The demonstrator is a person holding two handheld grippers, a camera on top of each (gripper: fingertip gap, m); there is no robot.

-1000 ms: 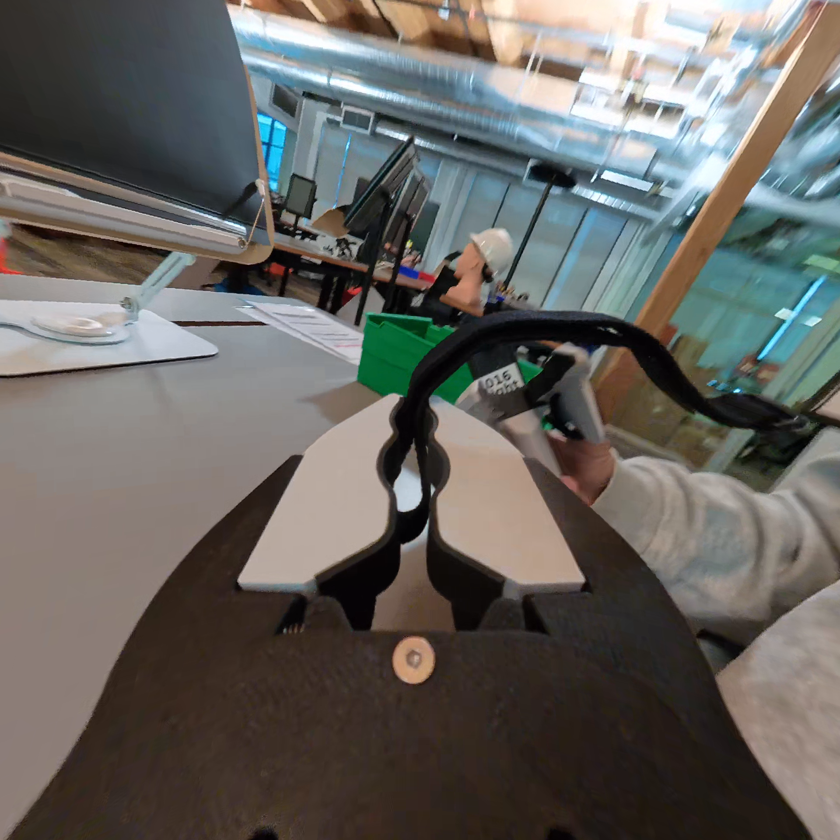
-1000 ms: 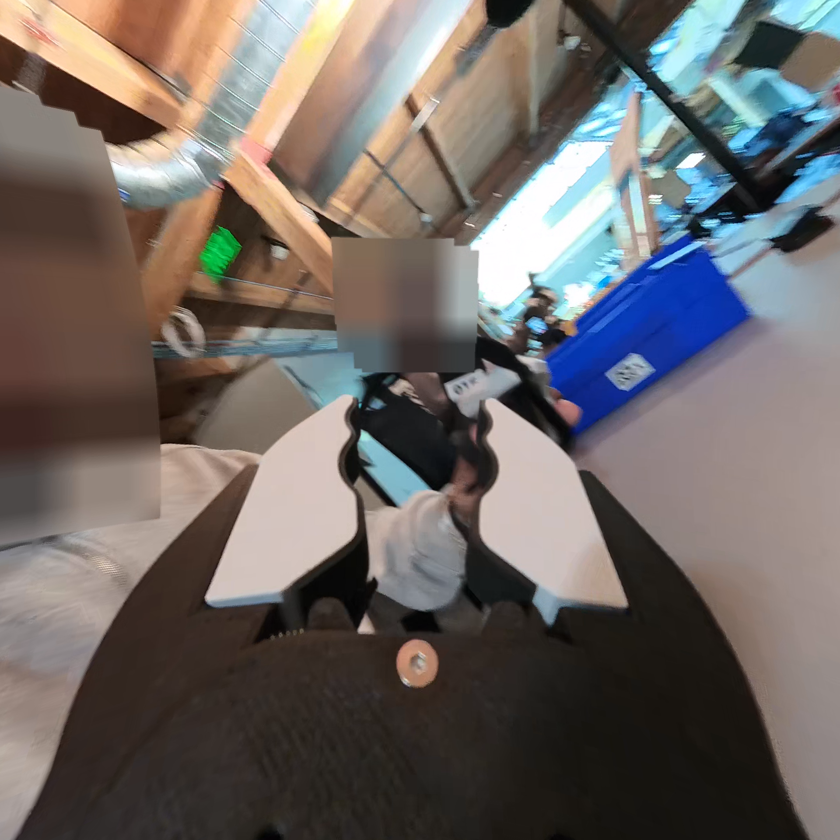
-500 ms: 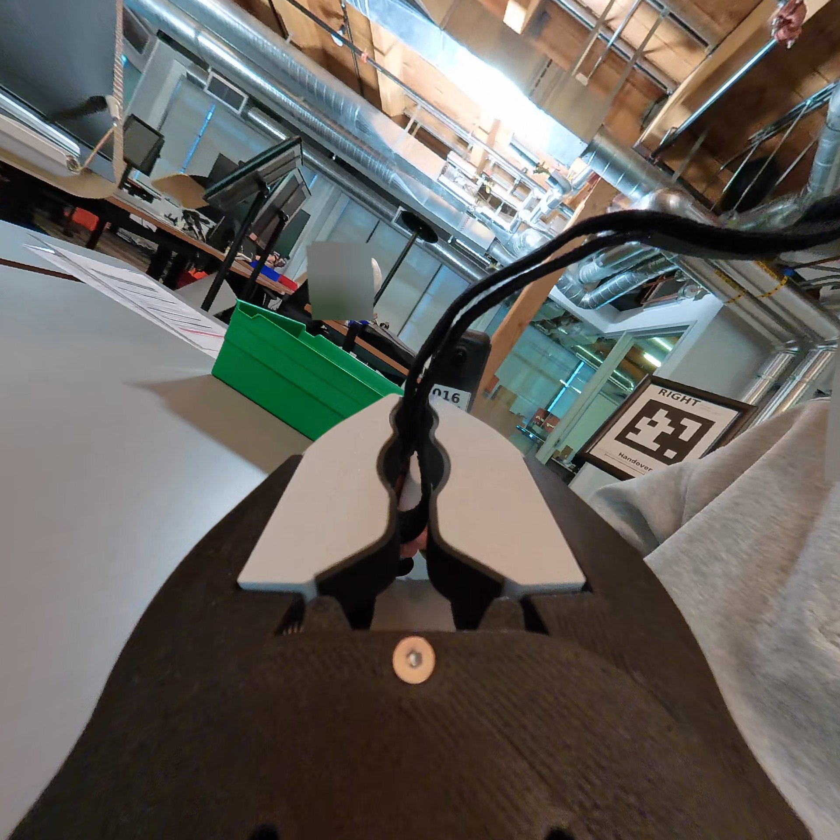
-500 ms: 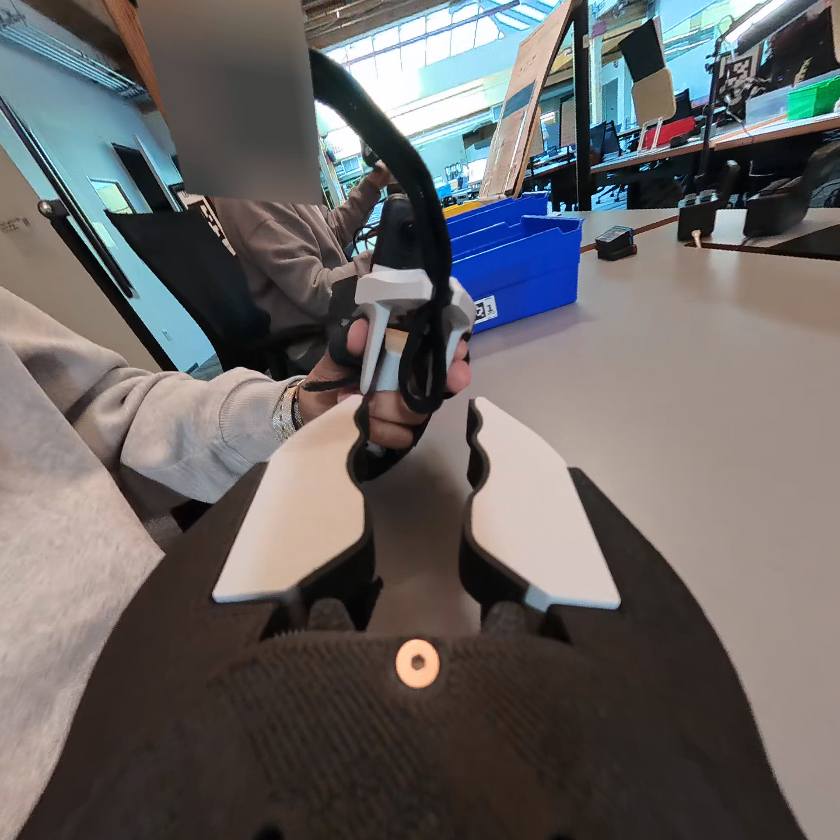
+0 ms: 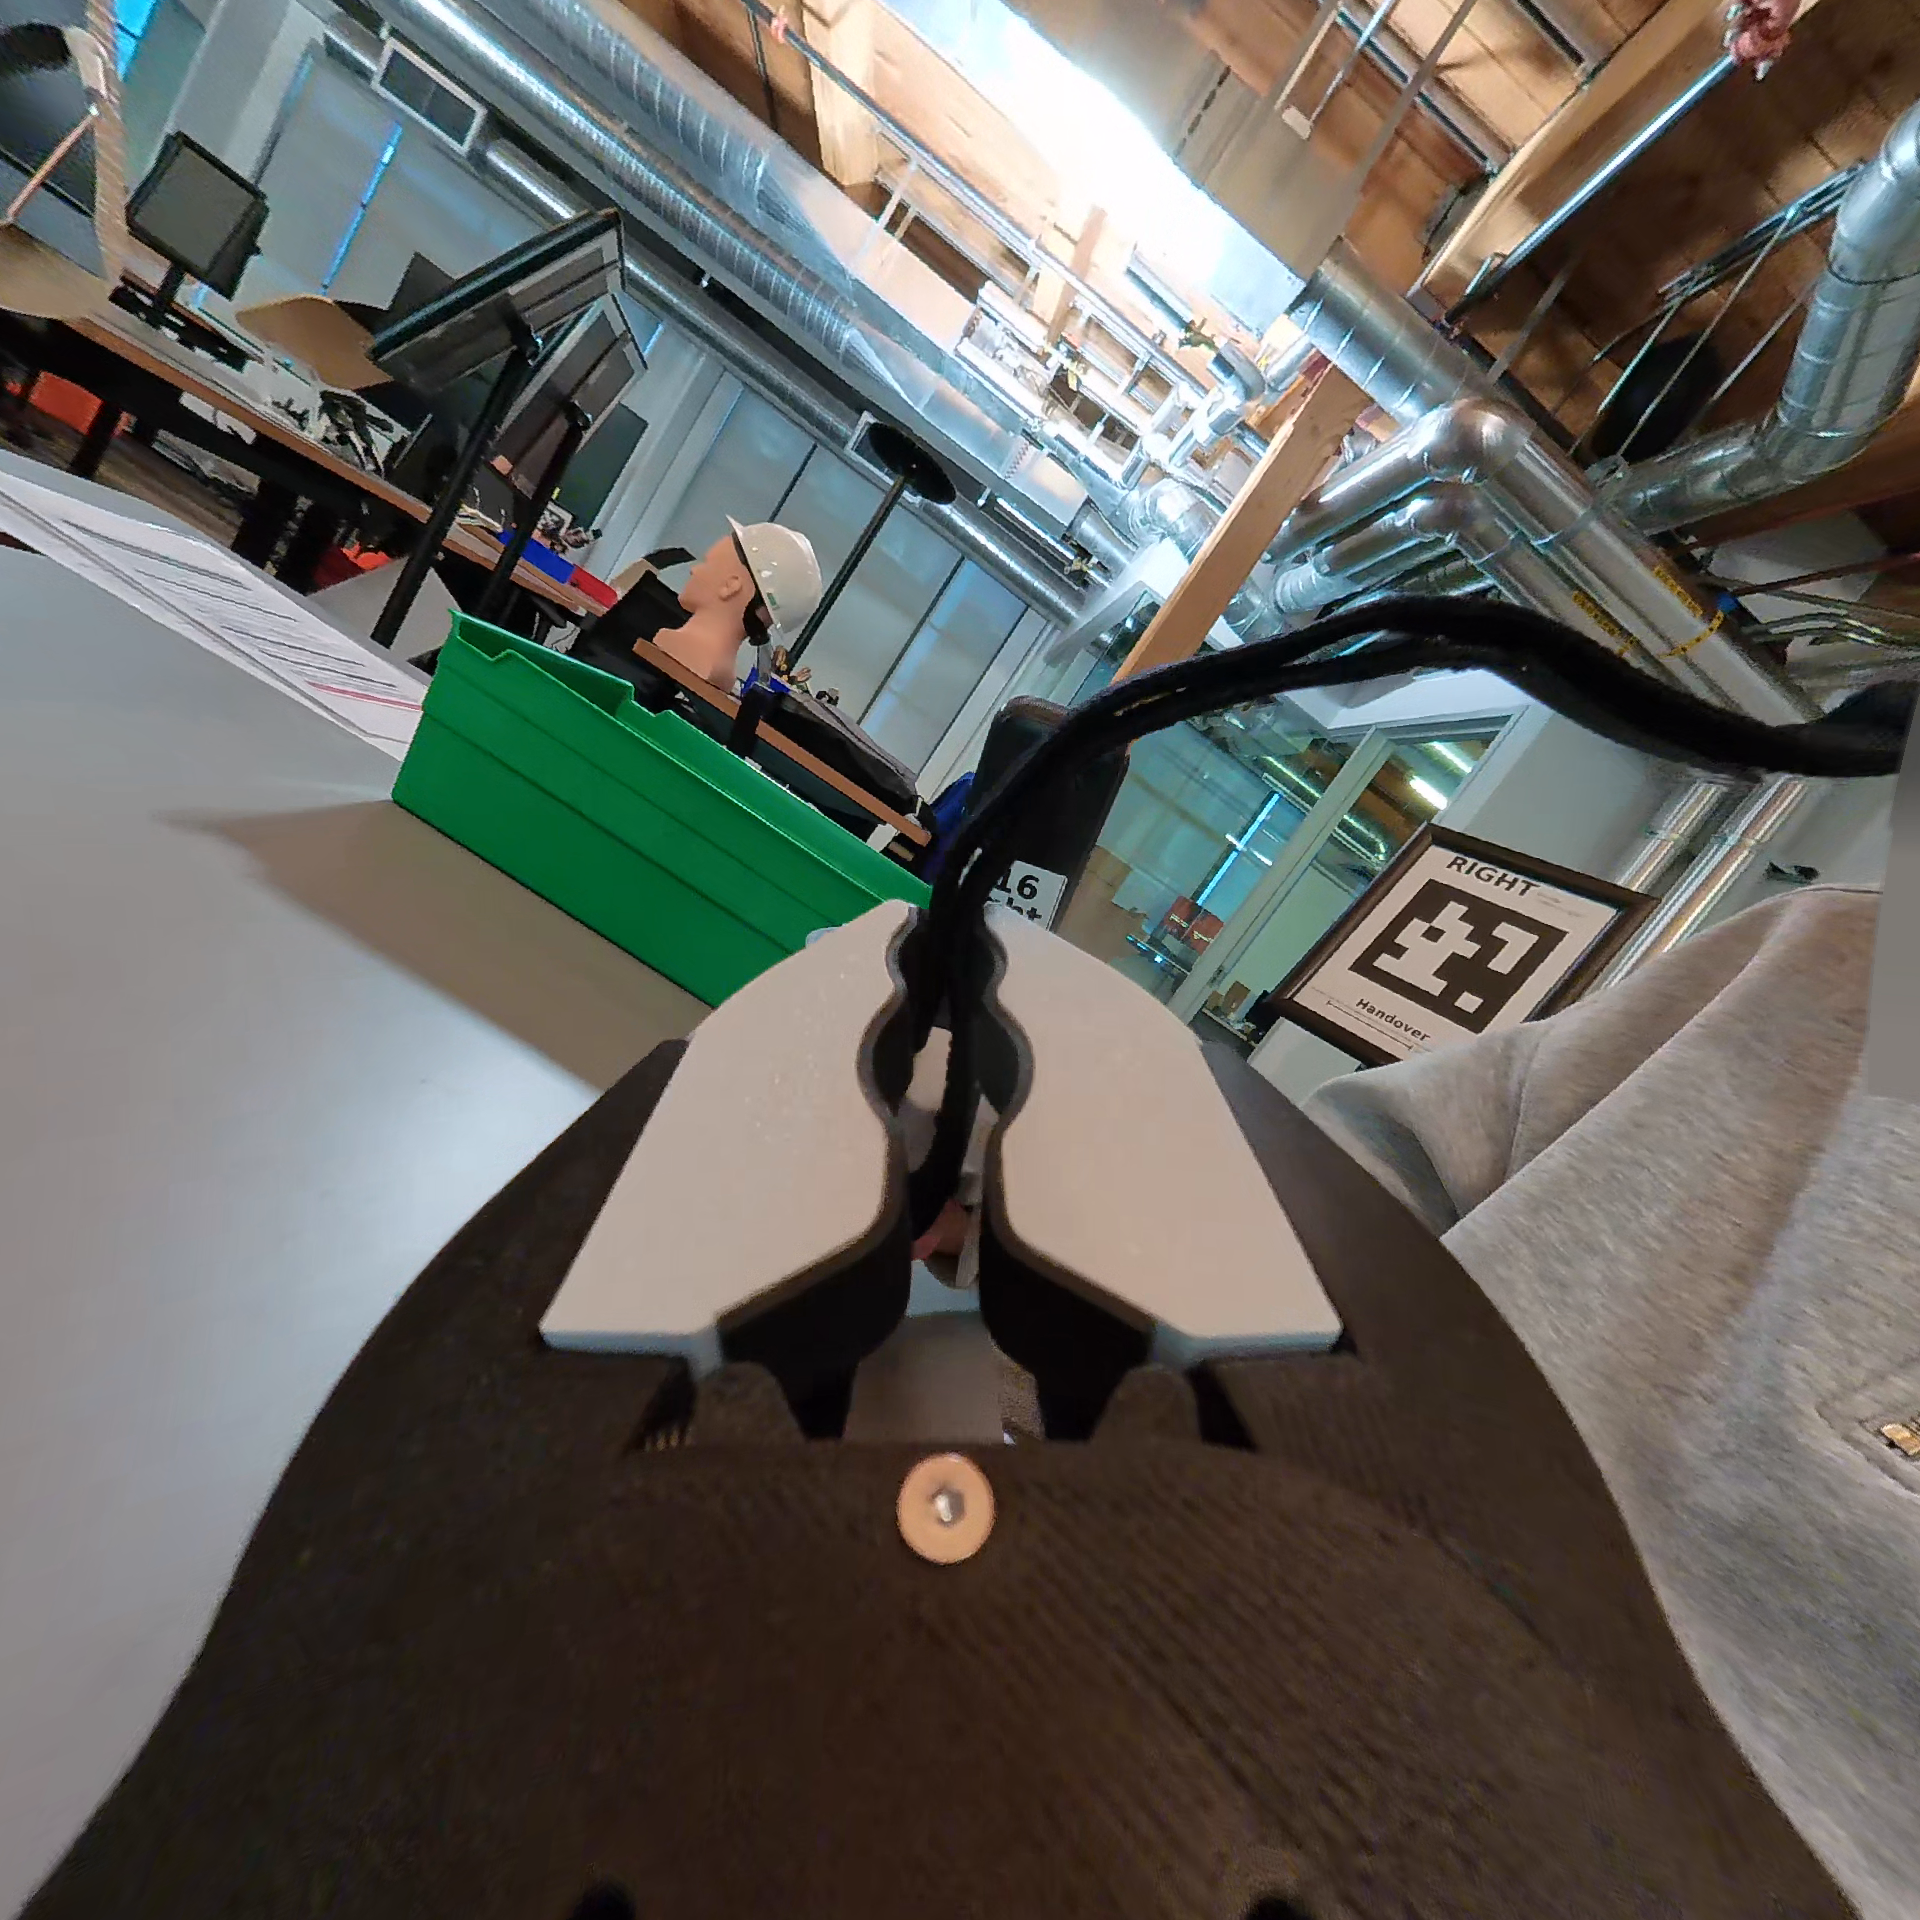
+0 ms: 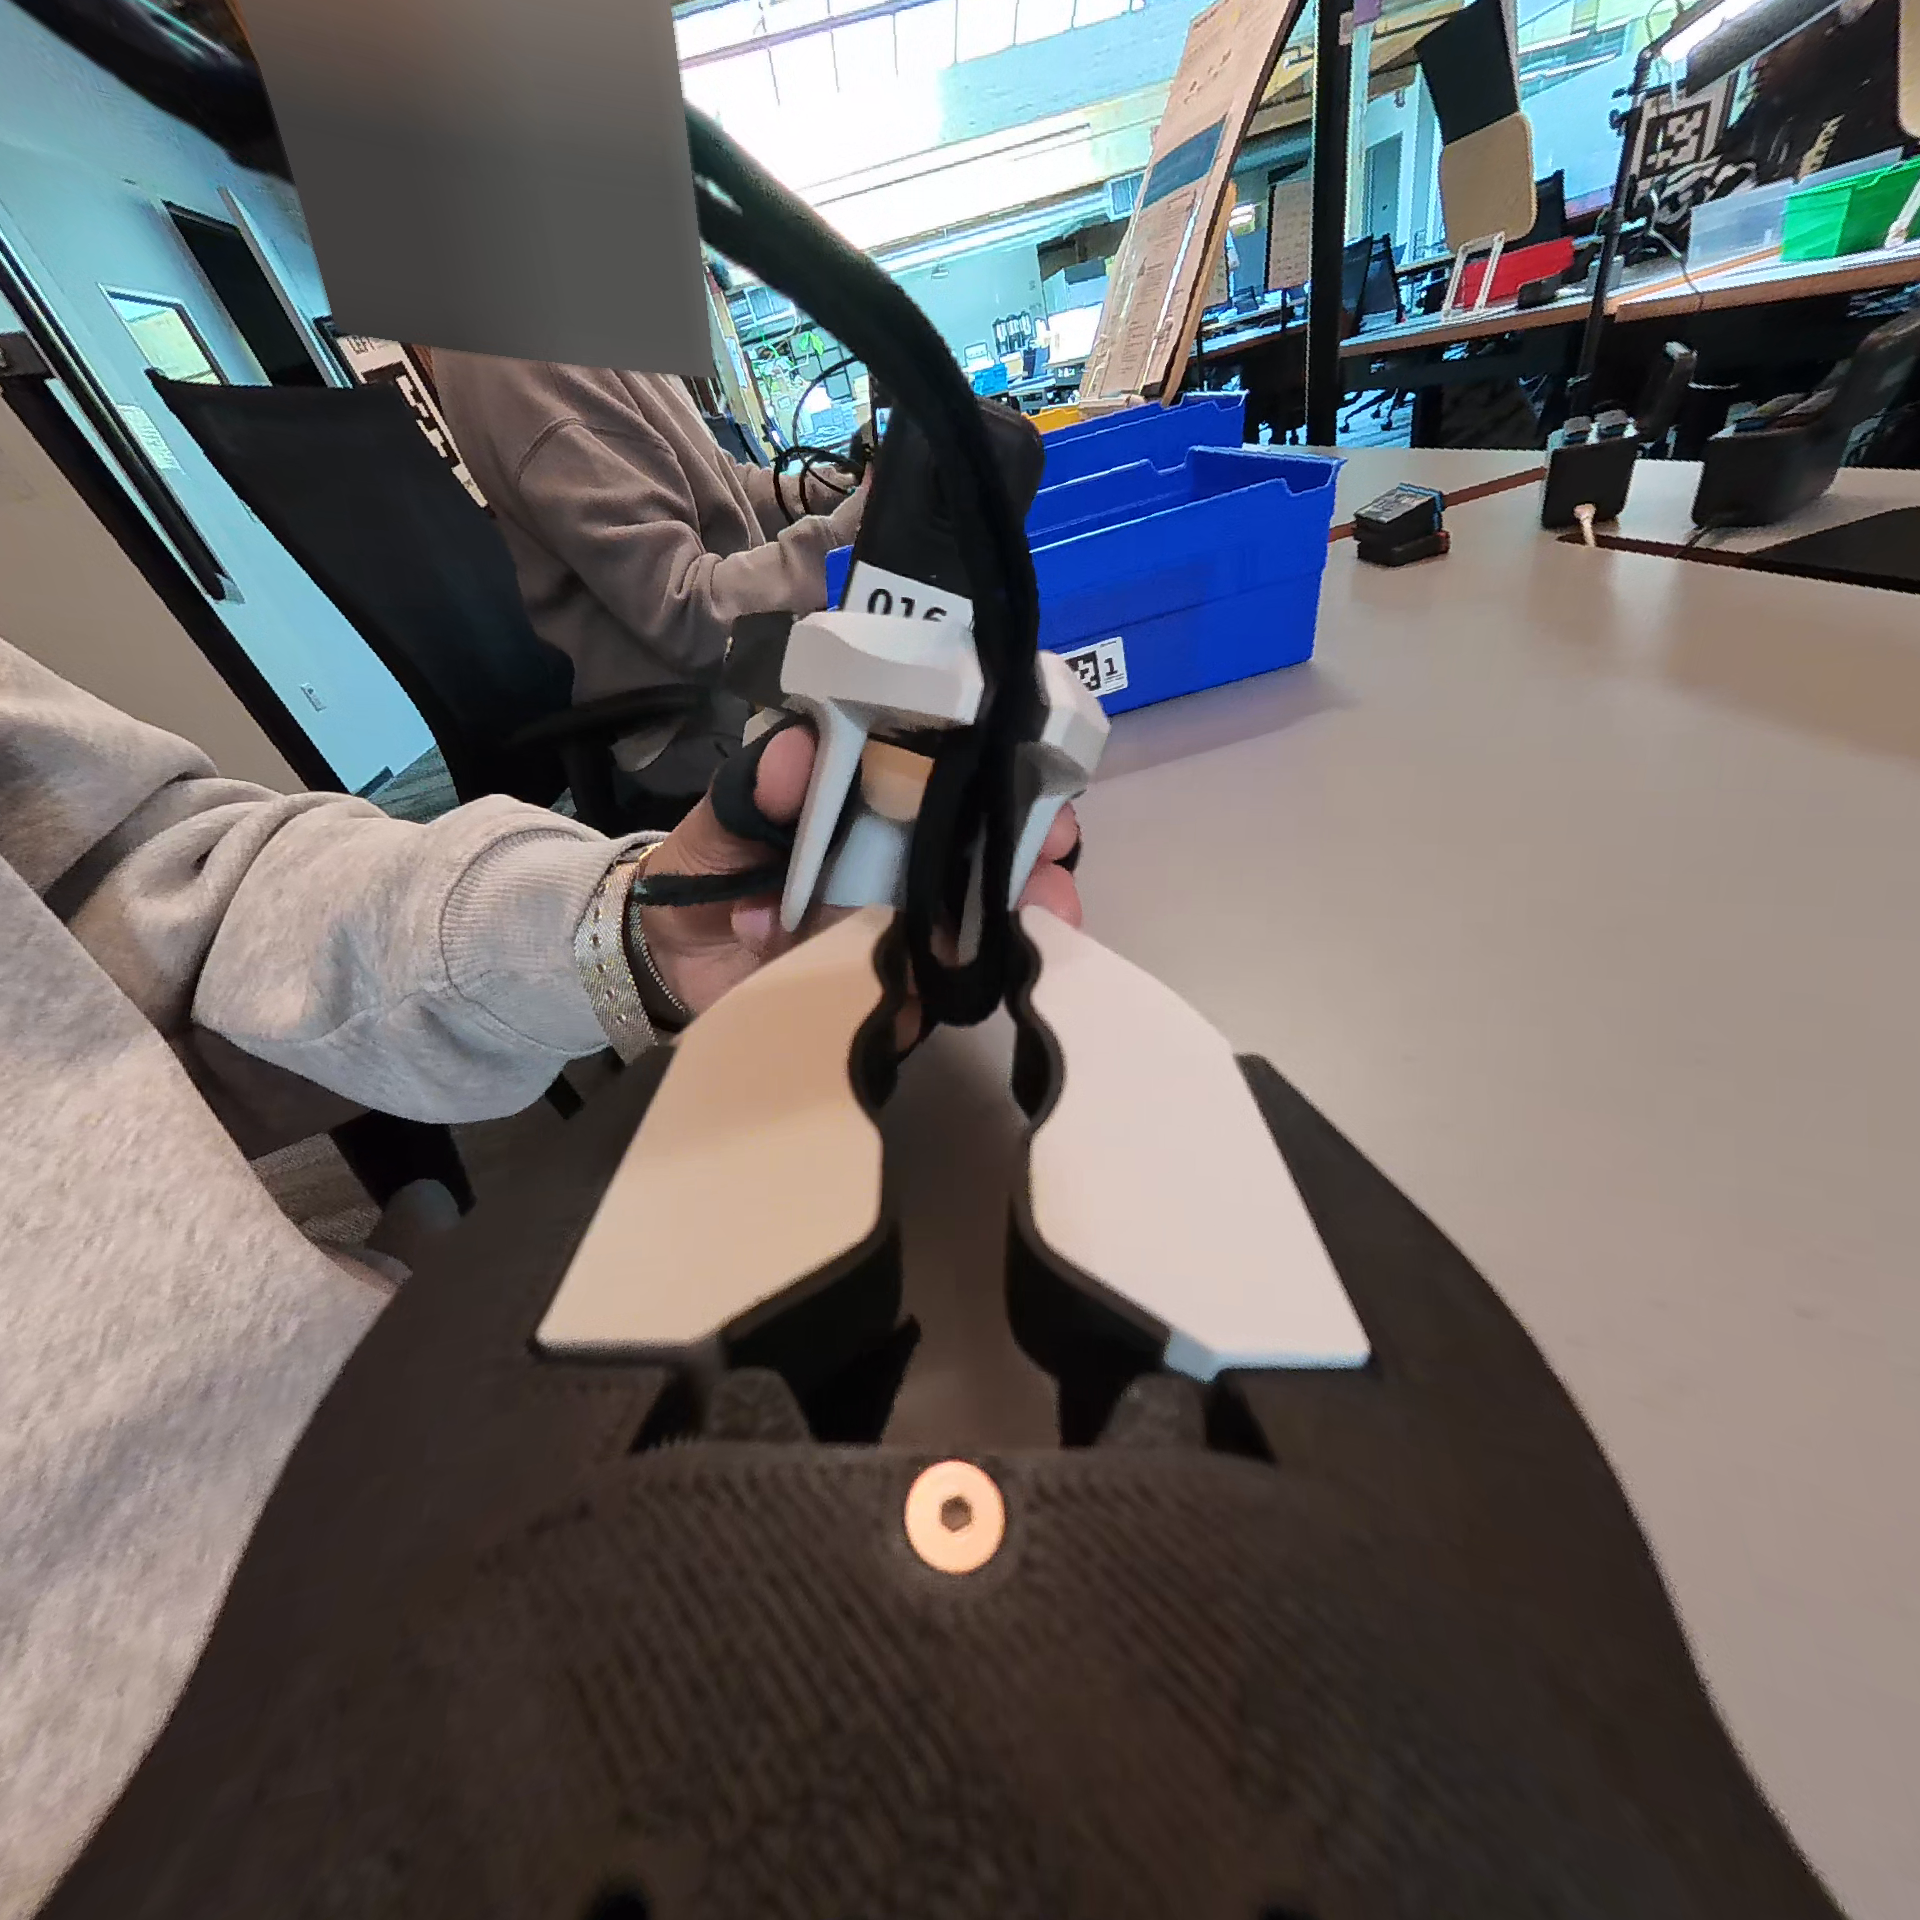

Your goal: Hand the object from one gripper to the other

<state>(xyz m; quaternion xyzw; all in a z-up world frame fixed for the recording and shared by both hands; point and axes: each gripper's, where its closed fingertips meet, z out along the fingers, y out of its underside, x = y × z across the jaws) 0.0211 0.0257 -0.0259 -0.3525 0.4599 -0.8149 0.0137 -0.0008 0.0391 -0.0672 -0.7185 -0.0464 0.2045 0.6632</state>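
At frame centre in the left wrist view, the left gripper [image 5: 951, 966] is clenching a black strap [image 5: 1299, 675], which is arching toward the upper right. In the right wrist view, the right gripper [image 6: 951, 966] is reaching the strap's hanging loop [image 6: 961, 977] between its fingertips (fingers parted, not pinching it yet). A green bin [image 5: 623, 810] is sitting on the table [image 5: 208, 1039] at centre left; a blue bin [image 6: 1174, 561] is sitting right of centre.

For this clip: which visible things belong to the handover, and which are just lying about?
In the job: black strap, left gripper clamping it, right gripper open at its loop.
Lying about: green bin, blue bin, paper sheet, mannequin head, marker sign.
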